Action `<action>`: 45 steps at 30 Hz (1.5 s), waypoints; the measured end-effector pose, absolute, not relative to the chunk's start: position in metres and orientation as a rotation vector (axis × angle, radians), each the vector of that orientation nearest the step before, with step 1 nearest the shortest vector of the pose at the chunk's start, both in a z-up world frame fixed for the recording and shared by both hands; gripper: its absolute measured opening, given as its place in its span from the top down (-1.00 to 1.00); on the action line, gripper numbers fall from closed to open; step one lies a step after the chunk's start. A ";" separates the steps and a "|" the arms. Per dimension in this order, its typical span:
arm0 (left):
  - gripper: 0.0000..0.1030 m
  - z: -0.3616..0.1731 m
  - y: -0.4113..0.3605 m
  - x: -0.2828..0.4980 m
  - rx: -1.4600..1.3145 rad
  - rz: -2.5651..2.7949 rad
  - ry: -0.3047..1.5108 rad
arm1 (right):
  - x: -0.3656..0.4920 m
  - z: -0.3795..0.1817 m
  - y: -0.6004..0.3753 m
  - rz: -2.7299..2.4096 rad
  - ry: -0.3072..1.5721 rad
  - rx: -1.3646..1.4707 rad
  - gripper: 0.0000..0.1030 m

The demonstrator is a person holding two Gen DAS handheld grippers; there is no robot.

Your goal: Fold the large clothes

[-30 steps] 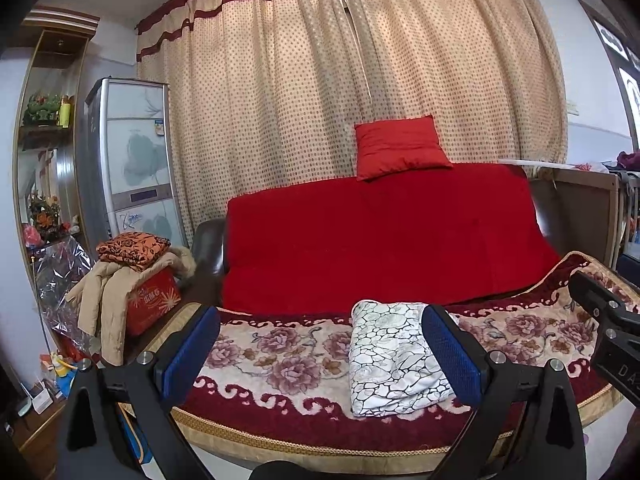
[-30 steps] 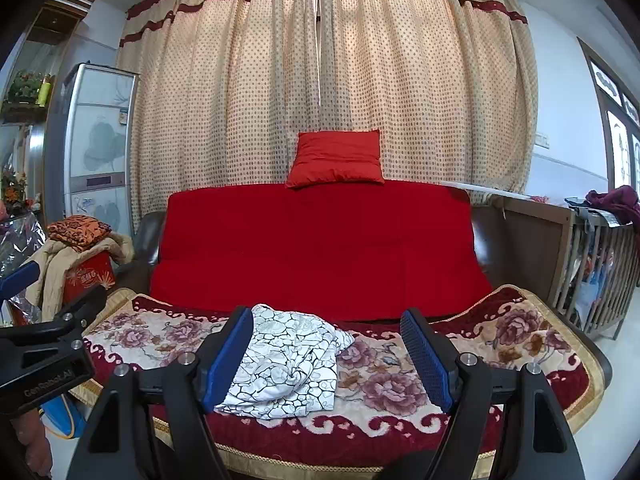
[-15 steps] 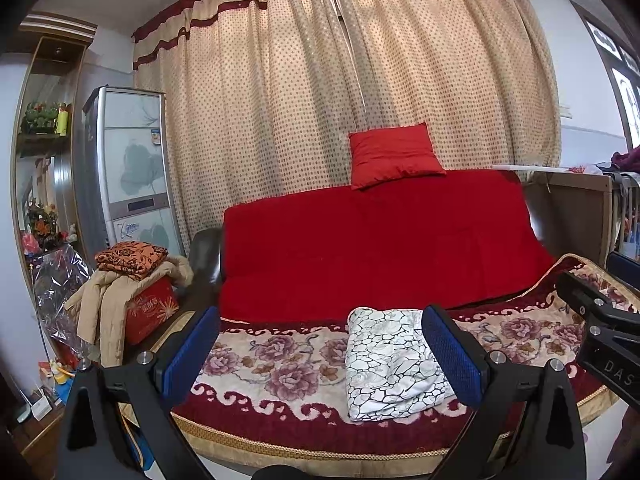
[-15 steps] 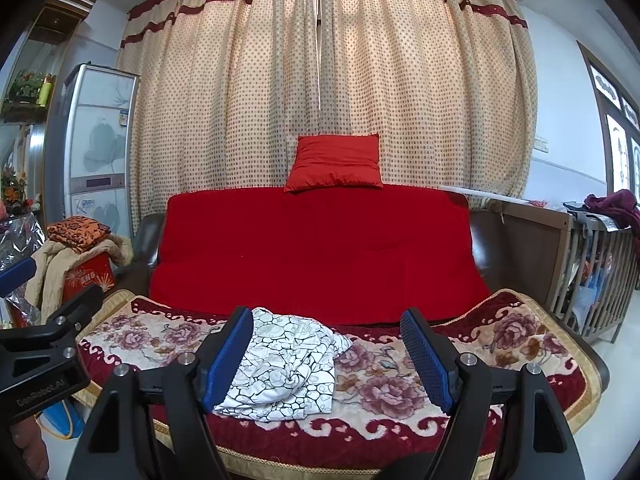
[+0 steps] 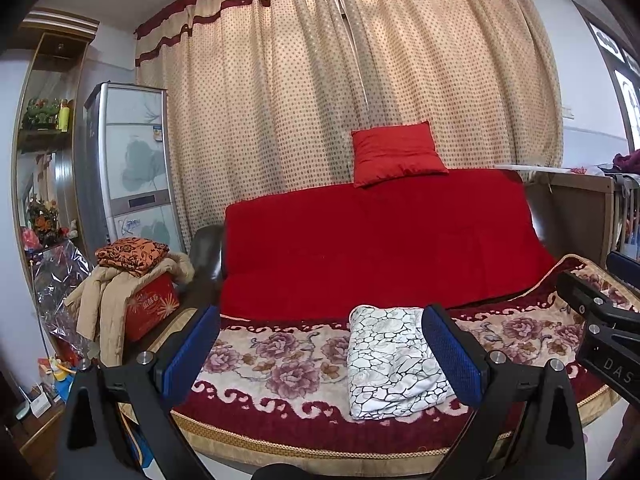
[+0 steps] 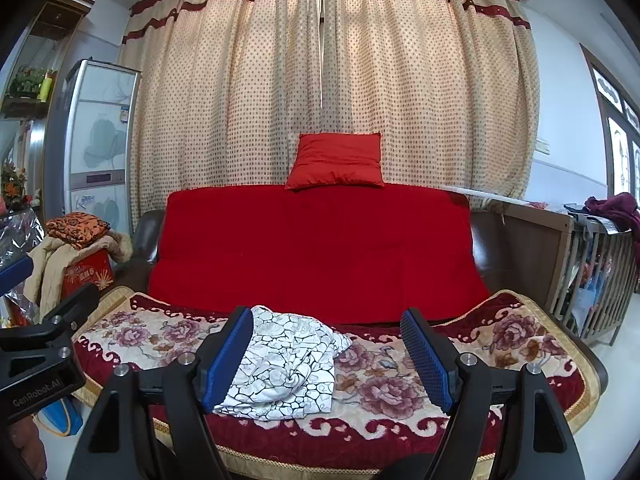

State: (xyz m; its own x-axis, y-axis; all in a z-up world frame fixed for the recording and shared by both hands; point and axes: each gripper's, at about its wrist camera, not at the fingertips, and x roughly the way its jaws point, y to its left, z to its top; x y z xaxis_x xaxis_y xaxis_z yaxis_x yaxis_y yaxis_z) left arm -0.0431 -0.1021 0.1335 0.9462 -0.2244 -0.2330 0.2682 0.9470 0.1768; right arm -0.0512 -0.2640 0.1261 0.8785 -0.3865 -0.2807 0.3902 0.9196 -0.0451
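Note:
A white garment with a black crackle pattern lies folded into a compact bundle on the floral blanket on the sofa seat; it also shows in the right wrist view. My left gripper is open and empty, held back from the sofa with the garment behind its right finger. My right gripper is open and empty, the garment behind its left finger. Each gripper shows at the edge of the other's view.
The sofa has a red cover and a red cushion on its backrest. A pile of clothes on a red box and a cabinet stand left. A wooden crib stands right. Curtains hang behind.
Both grippers have drawn back and tilted up a little from the sofa. The garment has not moved.

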 end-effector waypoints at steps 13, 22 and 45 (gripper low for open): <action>-0.95 0.121 -0.103 -0.033 0.219 -0.249 0.256 | -0.041 0.118 -0.262 -0.400 0.326 0.001 -0.54; -0.95 0.103 -0.104 -0.014 0.209 -0.269 0.317 | -0.030 0.105 -0.267 -0.407 0.364 -0.002 -0.54; -0.95 0.037 -0.135 0.110 0.203 -0.182 0.519 | 0.100 0.045 -0.299 -0.353 0.552 -0.025 -0.54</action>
State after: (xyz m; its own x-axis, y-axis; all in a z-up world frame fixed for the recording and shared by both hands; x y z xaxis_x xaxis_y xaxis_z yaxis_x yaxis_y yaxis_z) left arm 0.1103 -0.1352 0.0373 0.8531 -0.1205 -0.5077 0.2230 0.9638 0.1460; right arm 0.0998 -0.2995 0.0447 0.7932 -0.3348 -0.5087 0.3215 0.9396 -0.1171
